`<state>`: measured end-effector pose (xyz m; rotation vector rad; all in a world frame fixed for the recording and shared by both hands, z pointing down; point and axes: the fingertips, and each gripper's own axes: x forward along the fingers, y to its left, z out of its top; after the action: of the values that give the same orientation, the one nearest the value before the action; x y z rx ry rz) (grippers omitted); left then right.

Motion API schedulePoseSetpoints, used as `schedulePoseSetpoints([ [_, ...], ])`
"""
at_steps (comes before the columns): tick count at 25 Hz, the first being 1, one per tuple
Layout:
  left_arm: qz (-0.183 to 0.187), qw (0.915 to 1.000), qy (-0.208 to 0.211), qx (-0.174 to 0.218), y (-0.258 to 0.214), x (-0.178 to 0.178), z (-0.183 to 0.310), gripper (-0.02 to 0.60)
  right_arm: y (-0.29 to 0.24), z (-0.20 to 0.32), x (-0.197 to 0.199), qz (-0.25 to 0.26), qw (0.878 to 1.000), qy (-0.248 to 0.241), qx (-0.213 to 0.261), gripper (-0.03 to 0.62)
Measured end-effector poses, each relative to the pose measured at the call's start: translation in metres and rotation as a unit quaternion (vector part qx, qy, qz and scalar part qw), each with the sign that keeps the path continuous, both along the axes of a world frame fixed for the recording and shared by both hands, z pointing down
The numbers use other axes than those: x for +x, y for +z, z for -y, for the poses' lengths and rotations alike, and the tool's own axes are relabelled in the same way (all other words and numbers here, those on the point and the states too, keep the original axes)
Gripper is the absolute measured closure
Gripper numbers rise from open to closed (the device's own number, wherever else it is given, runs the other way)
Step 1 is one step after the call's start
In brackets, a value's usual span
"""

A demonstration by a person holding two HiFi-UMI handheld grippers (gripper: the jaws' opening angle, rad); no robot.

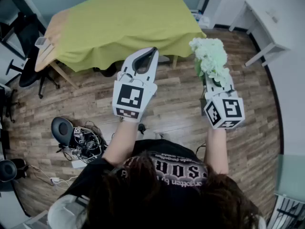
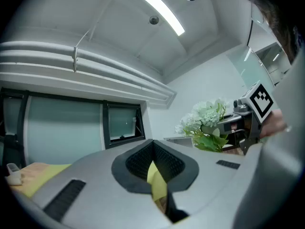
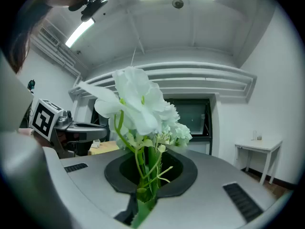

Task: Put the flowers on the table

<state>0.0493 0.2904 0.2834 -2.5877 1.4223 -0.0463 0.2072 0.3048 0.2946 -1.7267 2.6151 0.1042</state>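
My right gripper (image 1: pixel 215 82) is shut on the green stems of a bunch of white flowers (image 1: pixel 209 56), held upright over the wooden floor. In the right gripper view the stems rise from between the jaws (image 3: pixel 147 178) and the blooms (image 3: pixel 140 101) fill the middle. My left gripper (image 1: pixel 150 52) hangs beside it to the left, jaws together with nothing in them (image 2: pixel 155 168). The left gripper view catches the flowers (image 2: pixel 205 120) at its right. The table (image 1: pixel 128 18), under a yellow-green cloth, stands just beyond both grippers.
A small white side table (image 1: pixel 259 20) stands at the far right by the wall. A dark office chair (image 1: pixel 28 56) sits left of the table. Cables and devices (image 1: pixel 81 140) lie on the floor at lower left. A glass surface (image 1: pixel 290 175) shows at lower right.
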Motion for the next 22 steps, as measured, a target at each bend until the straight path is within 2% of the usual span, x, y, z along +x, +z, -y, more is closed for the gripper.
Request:
schedulePoseSetpoints([
  [6, 0.001, 1.0, -0.001, -0.005, 0.005, -0.008, 0.005, 0.58, 0.003, 0.005, -0.015, -0.005, 1.0, -0.011, -0.004, 0.54],
  [17, 0.003, 0.9999, -0.001, -0.014, 0.01, -0.032, 0.027, 0.58, 0.0, 0.026, -0.042, -0.057, 0.998, -0.011, 0.0, 0.539],
  [22, 0.003, 0.9998, 0.001, -0.018, 0.013, -0.049, 0.045, 0.58, 0.006, 0.046, -0.051, -0.049, 0.999, -0.004, -0.009, 0.539],
])
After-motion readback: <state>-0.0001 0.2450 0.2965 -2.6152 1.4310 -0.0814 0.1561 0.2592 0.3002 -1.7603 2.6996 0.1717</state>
